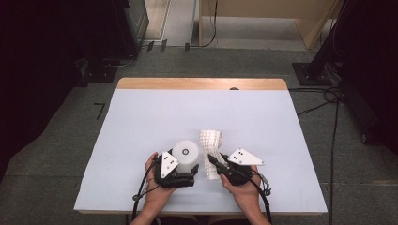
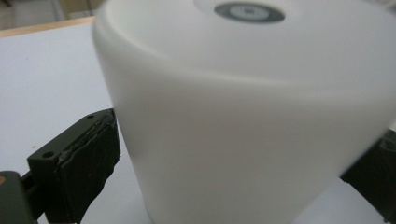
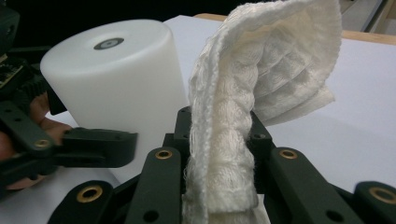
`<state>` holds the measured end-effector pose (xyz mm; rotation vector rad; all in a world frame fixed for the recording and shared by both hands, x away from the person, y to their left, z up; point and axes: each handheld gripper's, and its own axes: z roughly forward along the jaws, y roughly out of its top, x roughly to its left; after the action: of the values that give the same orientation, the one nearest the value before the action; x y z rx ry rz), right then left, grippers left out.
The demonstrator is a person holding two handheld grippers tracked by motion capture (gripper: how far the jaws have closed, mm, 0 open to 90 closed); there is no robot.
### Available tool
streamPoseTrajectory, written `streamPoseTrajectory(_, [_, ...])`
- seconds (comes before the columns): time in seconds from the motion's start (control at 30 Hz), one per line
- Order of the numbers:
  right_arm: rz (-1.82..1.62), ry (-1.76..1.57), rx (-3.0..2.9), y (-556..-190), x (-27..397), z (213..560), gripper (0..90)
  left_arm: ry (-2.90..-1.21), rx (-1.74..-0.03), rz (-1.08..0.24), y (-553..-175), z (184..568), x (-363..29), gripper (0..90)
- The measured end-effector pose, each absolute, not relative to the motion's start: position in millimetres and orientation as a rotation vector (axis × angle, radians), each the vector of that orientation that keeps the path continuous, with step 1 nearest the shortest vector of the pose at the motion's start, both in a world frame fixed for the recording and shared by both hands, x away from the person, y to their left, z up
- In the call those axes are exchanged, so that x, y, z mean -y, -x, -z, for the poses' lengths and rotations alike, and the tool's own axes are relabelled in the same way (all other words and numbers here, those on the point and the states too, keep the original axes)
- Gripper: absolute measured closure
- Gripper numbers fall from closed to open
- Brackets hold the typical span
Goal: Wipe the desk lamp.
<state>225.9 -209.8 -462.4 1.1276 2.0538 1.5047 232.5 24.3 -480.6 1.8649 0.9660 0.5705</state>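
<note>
A white cylinder (image 1: 184,153) with a dark ring on its top stands upright on the table's white cover (image 1: 141,122). My left gripper (image 1: 187,169) reaches around its near side. In the left gripper view both black pads (image 2: 91,158) press against the sides of the cylinder (image 2: 243,116). Just to the right, my right gripper (image 1: 213,161) is shut on a strip of white knitted cloth (image 1: 210,147). In the right gripper view the cloth (image 3: 261,93) rises from between the jaws and folds over at the top. The cylinder (image 3: 116,79) stands beside it.
A wooden table edge (image 1: 202,83) shows at the far side beyond the white cover. Black stands and cables (image 1: 324,93) lie on the grey floor around the table. Wooden furniture (image 1: 263,18) stands farther back.
</note>
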Motion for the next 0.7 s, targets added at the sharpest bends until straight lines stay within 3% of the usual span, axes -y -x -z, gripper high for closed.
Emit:
streamPoseTrajectory(0.07, [-1.499,-1.128,-2.063,-225.9,208.4,464.4,73.4,-1.85,-0.96,-0.529,-233.9,480.9,-27.1,1.4])
streamPoseTrajectory(0.13, [-1.494,-1.132,-2.08,-226.2,207.7,466.9,73.3,-1.857,-0.923,-0.577,-231.9,479.8,-29.7,8.0])
streamPoseTrajectory(0.43, [-1.454,-1.131,-2.185,-225.5,192.6,478.1,73.1,-1.772,-0.791,-0.433,-238.1,463.0,-57.3,8.3])
streamPoseTrajectory(0.7, [-1.517,-1.105,-2.154,-220.9,190.0,469.0,73.4,-1.824,-0.726,-0.434,-235.9,465.2,-51.9,8.3])
